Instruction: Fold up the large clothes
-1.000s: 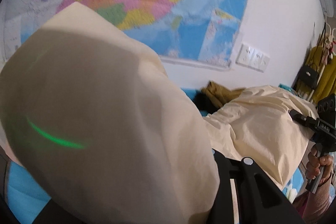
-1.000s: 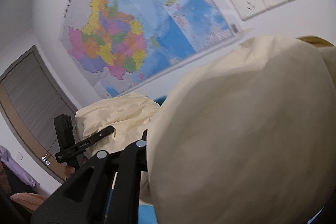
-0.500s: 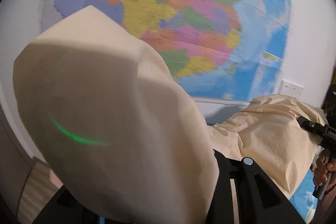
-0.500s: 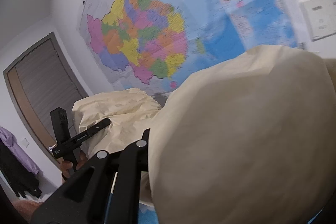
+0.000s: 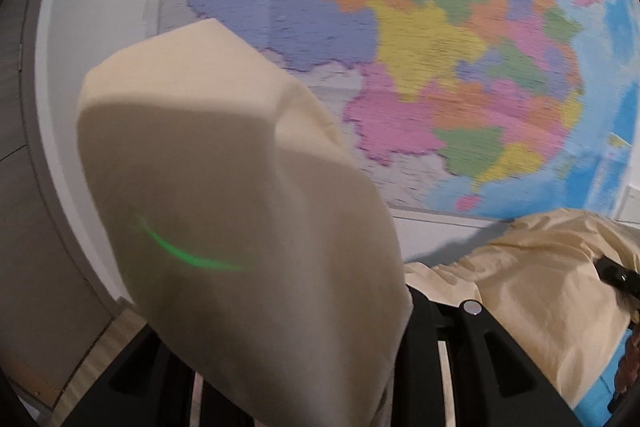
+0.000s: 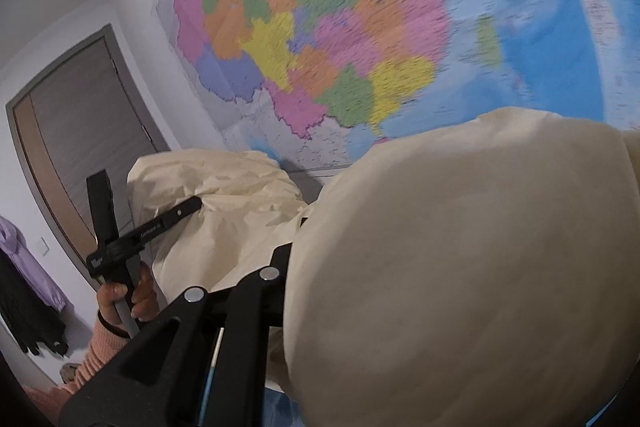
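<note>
A large cream garment [image 5: 248, 211] is held up in the air between both grippers. In the left wrist view it drapes over my left gripper [image 5: 320, 355], hiding the fingertips; the jaws look shut on the cloth. The garment stretches right to my right gripper [image 5: 616, 277]. In the right wrist view the cream garment [image 6: 460, 267] bulges over my right gripper [image 6: 296, 251], which is shut on it. My left gripper [image 6: 188, 209] shows there at the left, gripping the cloth's other end, held by a hand.
A coloured wall map [image 5: 440, 39] fills the wall behind. A grey door [image 6: 76, 131] stands at the left with clothes hanging [image 6: 24, 291] beside it. A bit of blue surface [image 5: 604, 387] shows below the garment.
Both grippers have risen with the garment and tilted upward. The map now fills the background, and the bed, sockets and clothes pile have dropped out of view.
</note>
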A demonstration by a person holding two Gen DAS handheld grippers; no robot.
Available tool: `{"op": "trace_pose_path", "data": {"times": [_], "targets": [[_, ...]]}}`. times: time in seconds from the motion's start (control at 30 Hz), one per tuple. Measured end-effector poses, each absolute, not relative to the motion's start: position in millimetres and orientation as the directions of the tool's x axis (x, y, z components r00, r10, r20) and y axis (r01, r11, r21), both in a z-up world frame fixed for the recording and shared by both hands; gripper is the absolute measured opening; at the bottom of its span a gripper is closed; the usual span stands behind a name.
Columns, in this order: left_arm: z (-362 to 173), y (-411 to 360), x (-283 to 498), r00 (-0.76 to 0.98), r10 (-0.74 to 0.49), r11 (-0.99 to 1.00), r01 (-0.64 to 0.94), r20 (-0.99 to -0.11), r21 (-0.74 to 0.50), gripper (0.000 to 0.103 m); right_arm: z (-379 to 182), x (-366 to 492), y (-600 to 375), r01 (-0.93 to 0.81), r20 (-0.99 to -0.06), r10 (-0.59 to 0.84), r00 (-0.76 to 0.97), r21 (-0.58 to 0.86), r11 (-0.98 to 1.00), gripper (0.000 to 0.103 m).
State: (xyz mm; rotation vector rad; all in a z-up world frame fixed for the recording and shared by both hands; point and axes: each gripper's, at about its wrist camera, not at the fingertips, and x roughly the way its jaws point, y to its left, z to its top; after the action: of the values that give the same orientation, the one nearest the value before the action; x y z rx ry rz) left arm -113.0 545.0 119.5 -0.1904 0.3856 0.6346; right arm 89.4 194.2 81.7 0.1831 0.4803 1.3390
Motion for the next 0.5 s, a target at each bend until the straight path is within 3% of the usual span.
{"op": "trace_pose_path", "data": {"times": [0.2, 0.3, 0.43, 0.5], "targets": [[117, 594, -105, 0.673, 0.64, 0.723, -0.691, -0.37, -0.009, 0.026, 69, 79, 238, -0.906, -0.219, 0.964, 0.149, 0.361, 0.222, 0.012], [95, 629, -100, 0.635, 0.672, 0.674, -0.738, -0.381, -0.039, 0.026, 46, 68, 266, -0.927, -0.259, 0.952, 0.16, 0.293, 0.235, 0.012], [16, 669, -88, 0.489, 0.701, 0.585, -0.811, -0.519, 0.026, 0.027, -24, 72, 303, -0.904, -0.444, 0.891, 0.094, 0.338, 0.263, 0.015], [-27, 687, -93, 0.446, 0.667, 0.555, -0.832, -0.596, 0.0, 0.029, -51, 73, 303, -0.888, -0.482, 0.874, 0.057, 0.376, 0.265, 0.024]]}}
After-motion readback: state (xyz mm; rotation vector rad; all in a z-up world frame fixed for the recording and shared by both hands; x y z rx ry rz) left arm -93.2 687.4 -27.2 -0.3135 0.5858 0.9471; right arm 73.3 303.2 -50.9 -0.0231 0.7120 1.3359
